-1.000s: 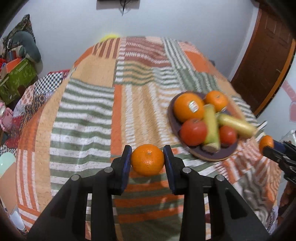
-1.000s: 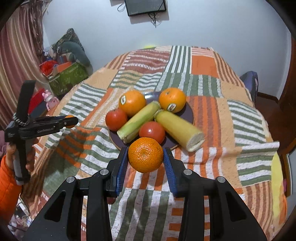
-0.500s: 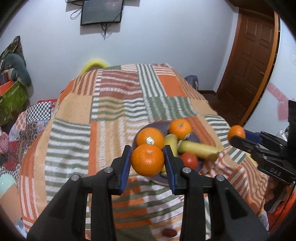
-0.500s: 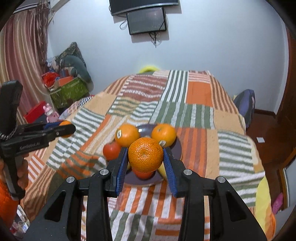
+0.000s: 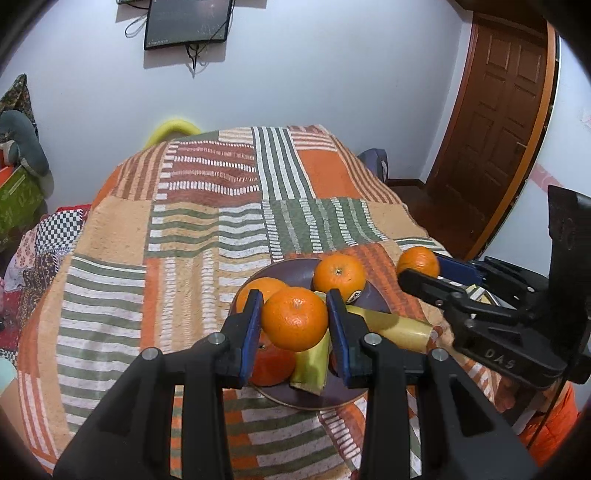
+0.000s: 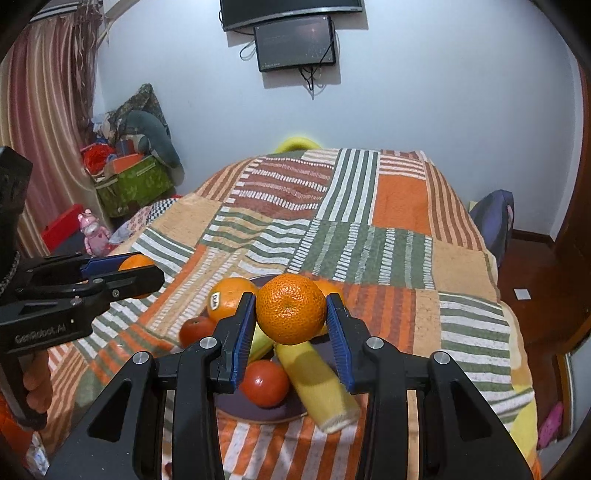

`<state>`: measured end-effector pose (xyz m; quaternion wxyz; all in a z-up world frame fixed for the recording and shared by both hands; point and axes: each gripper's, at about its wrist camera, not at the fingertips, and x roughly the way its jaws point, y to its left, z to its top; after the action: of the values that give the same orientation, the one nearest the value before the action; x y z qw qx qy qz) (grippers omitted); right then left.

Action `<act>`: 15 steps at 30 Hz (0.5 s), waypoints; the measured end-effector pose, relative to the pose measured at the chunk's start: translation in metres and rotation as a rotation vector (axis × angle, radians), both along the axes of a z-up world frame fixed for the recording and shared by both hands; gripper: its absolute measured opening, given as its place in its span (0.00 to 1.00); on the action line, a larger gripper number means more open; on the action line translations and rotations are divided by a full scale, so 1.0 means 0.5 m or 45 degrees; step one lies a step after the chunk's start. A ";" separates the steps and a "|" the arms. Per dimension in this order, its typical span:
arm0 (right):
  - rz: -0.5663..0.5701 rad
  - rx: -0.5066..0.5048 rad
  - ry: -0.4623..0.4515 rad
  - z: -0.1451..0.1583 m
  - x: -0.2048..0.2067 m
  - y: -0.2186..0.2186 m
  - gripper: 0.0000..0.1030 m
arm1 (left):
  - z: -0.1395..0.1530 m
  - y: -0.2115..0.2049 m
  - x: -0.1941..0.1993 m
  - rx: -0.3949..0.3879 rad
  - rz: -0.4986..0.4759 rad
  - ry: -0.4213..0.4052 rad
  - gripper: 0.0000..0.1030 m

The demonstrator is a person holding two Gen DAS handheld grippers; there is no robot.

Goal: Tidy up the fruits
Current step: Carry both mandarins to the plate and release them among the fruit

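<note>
Two views, left wrist first:
Left gripper (image 5: 294,320): black two-finger tongs with blue pads, clenched on a round orange mandarin (image 5: 294,318), one pad on each side.
Held mandarin: in the air, near side of the dark round plate (image 5: 295,271), covering part of the fruit heap.
Plate: lying on the patchwork striped blanket (image 5: 184,236), right of centre.
On the plate: stickered orange (image 5: 339,277) at the far side, second orange (image 5: 264,288) at the left, half hidden behind the left pad; red tomato (image 5: 271,363) near left; green-husked corn cob (image 5: 312,363) and pale yellow corn cob (image 5: 397,330) crossing the middle.
Right gripper (image 5: 415,269): at the right edge, black with blue pads, clamped on a second small orange mandarin (image 5: 418,261), right of the plate.
Far wall: dark monitor (image 5: 186,22); brown wooden door (image 5: 495,122) at the right.

Right wrist view:
Right gripper (image 6: 291,314): clenched on its mandarin (image 6: 291,314), above the far half of the plate (image 6: 258,415).
Under it: stickered orange (image 6: 229,301) at the left, tomato (image 6: 195,330) beside it, another tomato (image 6: 266,382) nearer, yellow cob (image 6: 319,389) pointing near-right.
Left gripper (image 6: 142,273): at the left edge, grasping its mandarin (image 6: 135,263), left of the plate, above the blanket (image 6: 388,236).
Hand (image 6: 35,380): fingers around the left handle, low left.
Far left corner: green box (image 6: 135,186) of clutter, striped curtain (image 6: 40,129).
</note>
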<state>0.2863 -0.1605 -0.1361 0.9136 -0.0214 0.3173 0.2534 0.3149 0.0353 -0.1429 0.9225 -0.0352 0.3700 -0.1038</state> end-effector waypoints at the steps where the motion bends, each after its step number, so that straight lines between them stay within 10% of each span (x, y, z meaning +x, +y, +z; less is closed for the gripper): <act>1: 0.000 -0.011 0.010 -0.008 0.008 0.003 0.34 | -0.007 -0.002 0.006 0.002 -0.001 0.010 0.34; 15: -0.039 -0.111 0.180 -0.101 0.062 -0.007 0.34 | -0.131 -0.032 0.078 0.059 0.005 0.170 0.34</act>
<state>0.3174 -0.1640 -0.1866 0.8909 -0.0382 0.3920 0.2262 0.3537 0.0194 -0.2083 0.8965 -0.0215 0.4331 -0.0908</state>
